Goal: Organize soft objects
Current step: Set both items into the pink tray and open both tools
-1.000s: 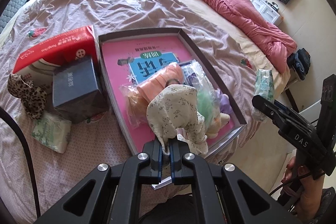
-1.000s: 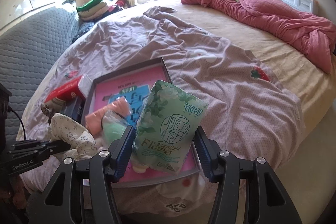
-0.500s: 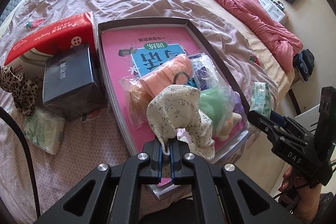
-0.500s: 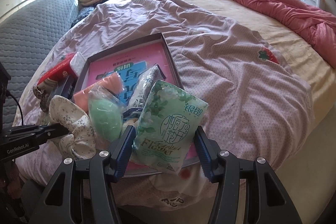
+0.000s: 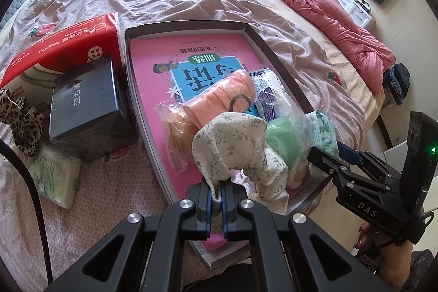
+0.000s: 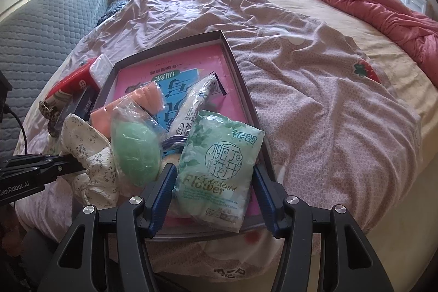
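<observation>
The cloth is cream with small grey-green flowers, and the tissue pack is pale green and white with green leaves and dark green letters. In the grey tray there is a pink book with a blue panel, an orange sponge and a mint green puff. Beside the tray there is a red and white tissue box, a dark navy box and a leopard print scrunchie; the sheet is mauve with small dots and red strawberries.

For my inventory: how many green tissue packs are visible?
2. One green tissue pack sits between the right gripper's jaws over the tray; another lies on the bed beside the dark box. Others may be hidden.
</observation>
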A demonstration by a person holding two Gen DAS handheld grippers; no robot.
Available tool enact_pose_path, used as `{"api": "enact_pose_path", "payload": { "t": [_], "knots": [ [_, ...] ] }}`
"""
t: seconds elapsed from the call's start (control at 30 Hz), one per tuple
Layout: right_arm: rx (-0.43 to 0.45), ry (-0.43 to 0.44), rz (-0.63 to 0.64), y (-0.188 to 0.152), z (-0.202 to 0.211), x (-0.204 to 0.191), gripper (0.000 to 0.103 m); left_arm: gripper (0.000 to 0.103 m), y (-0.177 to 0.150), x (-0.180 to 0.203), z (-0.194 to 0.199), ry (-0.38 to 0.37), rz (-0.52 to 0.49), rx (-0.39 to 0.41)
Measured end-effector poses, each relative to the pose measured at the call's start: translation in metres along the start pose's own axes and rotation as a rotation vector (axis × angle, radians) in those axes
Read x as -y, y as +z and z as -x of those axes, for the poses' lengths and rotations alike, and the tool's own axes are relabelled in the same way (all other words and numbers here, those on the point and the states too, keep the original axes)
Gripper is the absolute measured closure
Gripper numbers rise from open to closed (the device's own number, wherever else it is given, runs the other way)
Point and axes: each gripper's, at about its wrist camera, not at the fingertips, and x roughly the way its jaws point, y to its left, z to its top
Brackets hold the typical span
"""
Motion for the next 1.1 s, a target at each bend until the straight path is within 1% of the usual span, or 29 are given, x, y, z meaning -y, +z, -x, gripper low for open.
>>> {"api": "enact_pose_path", "payload": {
  "t": [0.1,0.53,0.73,0.93,1.1],
  "knots": [
    [0.007,0.004,-0.002,0.003,-0.004,0.001,0.046,0.098,0.002,-0.001,-0.001,-0.002,0.0,0.0],
    [0.039,0.027,0.018,0.019,-0.022,-0.005,0.047,0.098,0.006,-0.004,-0.002,0.0,0.002,-0.004],
    [0.057,0.039,0.016,0.015,-0.017,-0.003,0.046,0.098,0.008,-0.003,-0.002,-0.004,-0.001,-0.007],
    [0.062,0.034,0.015,0.013,-0.012,-0.002,0.046,0.098,0.007,-0.001,-0.002,-0.011,-0.002,-0.012],
    [0.068,0.028,0.019,0.012,-0.007,-0.001,0.042,0.097,0.006,0.0,-0.001,-0.001,-0.005,-0.016]
  ]
}}
